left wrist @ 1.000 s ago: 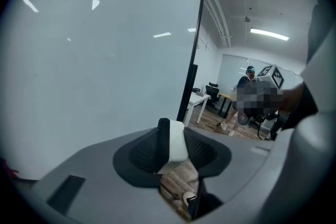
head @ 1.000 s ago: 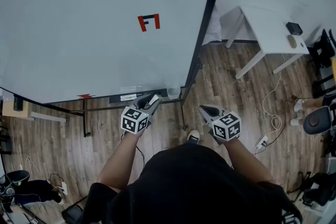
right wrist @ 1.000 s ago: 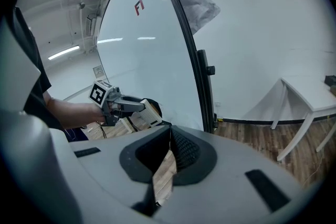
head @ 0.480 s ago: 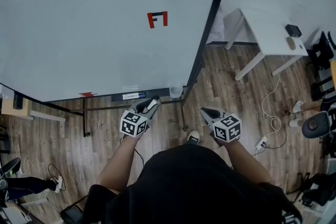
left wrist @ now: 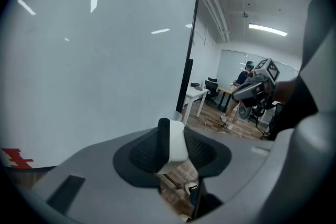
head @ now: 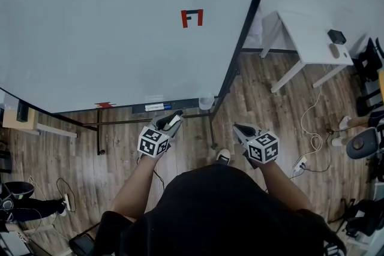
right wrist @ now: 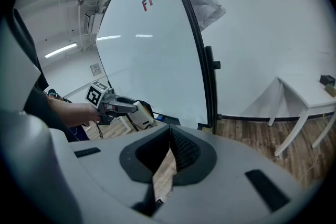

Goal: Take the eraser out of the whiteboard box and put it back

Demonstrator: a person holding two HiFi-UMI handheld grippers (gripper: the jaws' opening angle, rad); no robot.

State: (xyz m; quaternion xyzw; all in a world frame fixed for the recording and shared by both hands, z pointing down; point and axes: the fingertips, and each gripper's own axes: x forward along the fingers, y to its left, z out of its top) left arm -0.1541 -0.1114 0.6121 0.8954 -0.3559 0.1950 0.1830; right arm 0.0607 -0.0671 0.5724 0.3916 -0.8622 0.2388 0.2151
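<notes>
In the head view my left gripper (head: 174,117) is shut on the eraser (head: 173,123), a white block with a black felt side. It hovers just in front of the whiteboard's tray box (head: 157,107), apart from it. The left gripper view shows the eraser (left wrist: 176,145) upright between the pads, with the whiteboard (left wrist: 94,60) behind. My right gripper (head: 239,128) is shut with nothing in it, to the right of the board's frame post. In the right gripper view the right gripper (right wrist: 169,132) points past the left gripper (right wrist: 137,111) and its eraser (right wrist: 143,118).
A red mark (head: 192,18) sits on the whiteboard (head: 108,27). A clear cup (head: 206,101) hangs at the tray's right end. A white table (head: 309,39) stands at the right. Cables and a power strip (head: 298,160) lie on the wooden floor, and the stand legs (head: 98,135) are below the board.
The left gripper with the eraser has drawn back a little from the tray, towards the person. The head view has shifted, so the board sits further right in the picture.
</notes>
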